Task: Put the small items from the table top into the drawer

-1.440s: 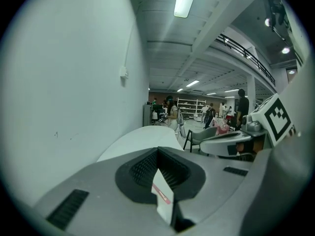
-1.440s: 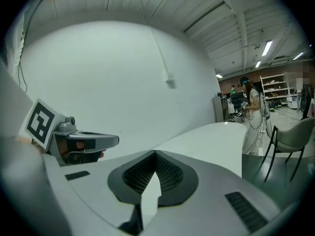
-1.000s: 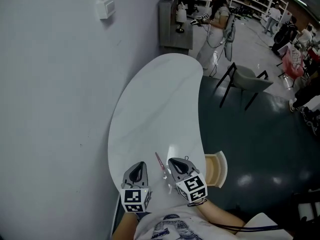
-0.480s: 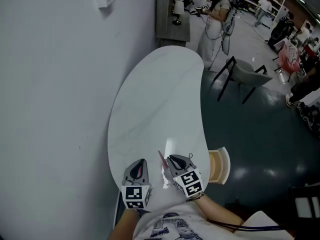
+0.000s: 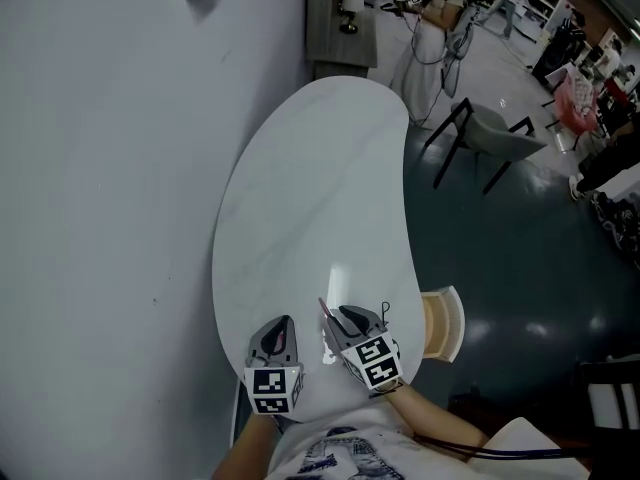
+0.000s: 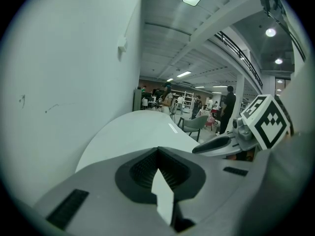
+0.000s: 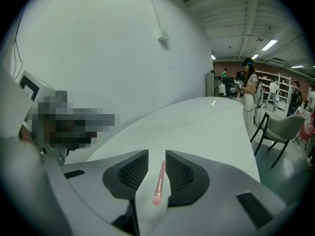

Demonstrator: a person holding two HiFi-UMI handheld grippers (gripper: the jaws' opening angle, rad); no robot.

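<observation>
A thin pink brush (image 7: 159, 181) lies between the jaws of my right gripper (image 7: 156, 157), with a gap on each side of it. Those jaws have just been opening and no longer press on the brush. In the head view the brush (image 5: 327, 314) rests low over the near end of the white table (image 5: 310, 198), at the right gripper (image 5: 343, 318). My left gripper (image 5: 280, 326) sits just left of it, shut with nothing in it (image 6: 157, 154). A light wooden drawer (image 5: 445, 323) sticks out from the table's right edge, beside the right gripper.
A pale wall runs along the table's left side. A grey chair (image 5: 495, 138) stands on the dark floor to the right. A grey cabinet (image 5: 340, 28) and people are beyond the table's far end.
Both grippers have sunk toward the near end of the table. The right jaws have parted around the pink brush; the left jaws stayed shut.
</observation>
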